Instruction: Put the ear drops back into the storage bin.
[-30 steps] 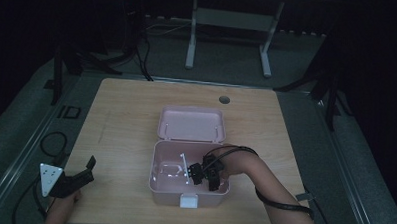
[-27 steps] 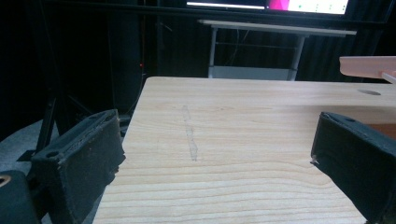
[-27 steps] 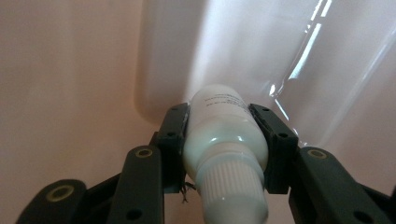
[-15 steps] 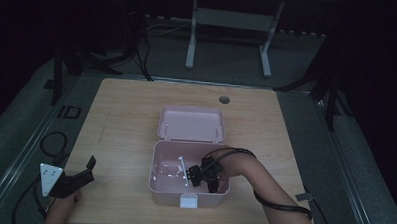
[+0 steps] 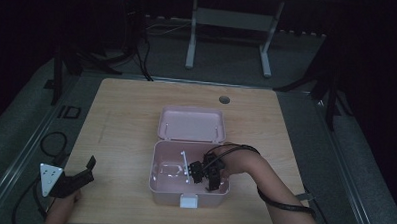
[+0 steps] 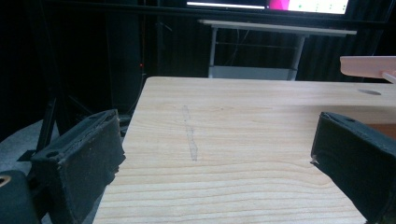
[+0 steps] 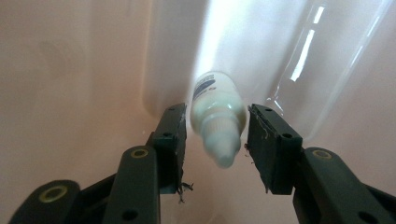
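A: Biggest first: we've got the wooden table (image 5: 131,124), and near its middle the pink box (image 5: 156,183), open, lid (image 5: 191,124) swung flat on the table behind it (hinge side away from us).

B: Agreed. We see the lid's edge (image 6: 369,65) from the left gripper view too, top right, w/ bare tabletop (image 6: 243,140) between the jaws.

A: Grippers next. Left gripper (image 5: 87,170) sits at the table's front-left corner, well apart from the box. Its jaws stand wide, nothing betw. them, just wood grain.

B: Right gripper (image 5: 207,175) is down inside the box, right half, forearm coming in over the box's right front corner.

A: And the smallest item, the thing in hand: a little white dropper bottle (image 7: 218,116), nozzle cap pointing back at the camera, dark label on its far end. We see it in the right gripper view, inside the box, against the pale pink wall (image 7: 84,60).

B: Grip? The right gripper (image 7: 215,133) has the bottle betw. its pads. Left pad looks to touch the bottle's side; at the right pad we see a thin gap (or shadow, can't tell). The jaws have just eased a touch wider, so we call it bracketed, not clearly pinched.

A: There's also a clear plastic piece (image 5: 170,168) lying in the box's left half; can't make out what it is.
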Motion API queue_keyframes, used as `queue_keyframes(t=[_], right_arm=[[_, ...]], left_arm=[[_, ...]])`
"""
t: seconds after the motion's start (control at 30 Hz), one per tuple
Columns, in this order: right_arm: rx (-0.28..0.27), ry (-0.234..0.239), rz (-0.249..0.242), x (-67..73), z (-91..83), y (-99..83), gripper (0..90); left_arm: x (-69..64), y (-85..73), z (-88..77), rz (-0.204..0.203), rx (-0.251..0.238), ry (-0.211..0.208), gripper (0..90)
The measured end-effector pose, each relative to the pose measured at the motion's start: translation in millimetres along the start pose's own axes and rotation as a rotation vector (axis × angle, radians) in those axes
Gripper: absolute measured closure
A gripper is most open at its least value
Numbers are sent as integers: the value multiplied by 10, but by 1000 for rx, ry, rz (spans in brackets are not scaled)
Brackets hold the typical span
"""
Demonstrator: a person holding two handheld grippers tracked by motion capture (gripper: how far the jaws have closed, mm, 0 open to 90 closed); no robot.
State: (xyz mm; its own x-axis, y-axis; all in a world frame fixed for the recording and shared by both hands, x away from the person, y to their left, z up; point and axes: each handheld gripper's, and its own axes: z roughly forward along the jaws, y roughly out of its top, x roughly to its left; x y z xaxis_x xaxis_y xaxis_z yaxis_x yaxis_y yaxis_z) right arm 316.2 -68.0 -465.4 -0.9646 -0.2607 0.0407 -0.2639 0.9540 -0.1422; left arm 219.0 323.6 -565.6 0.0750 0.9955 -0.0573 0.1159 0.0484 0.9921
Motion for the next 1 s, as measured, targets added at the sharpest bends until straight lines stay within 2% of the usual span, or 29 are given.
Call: queue_keyframes(t=[0.27,0.43,0.7,0.97,1.0], right_arm=[[-36,-35,3,31,-235,-58,566],[-80,-59,9,51,-410,-115,555],[-114,-83,52,67,-585,-202,527],[-198,-140,84,104,-820,-345,428],[-216,-156,104,120,-880,-396,396]], left_arm=[[0,0,0,0,0,0,23],[0,0,1,-1,-1,1,23],[0,0,1,-1,0,2,24],[-1,1,0,-1,0,2,24],[0,1,0,0,1,2,24]])
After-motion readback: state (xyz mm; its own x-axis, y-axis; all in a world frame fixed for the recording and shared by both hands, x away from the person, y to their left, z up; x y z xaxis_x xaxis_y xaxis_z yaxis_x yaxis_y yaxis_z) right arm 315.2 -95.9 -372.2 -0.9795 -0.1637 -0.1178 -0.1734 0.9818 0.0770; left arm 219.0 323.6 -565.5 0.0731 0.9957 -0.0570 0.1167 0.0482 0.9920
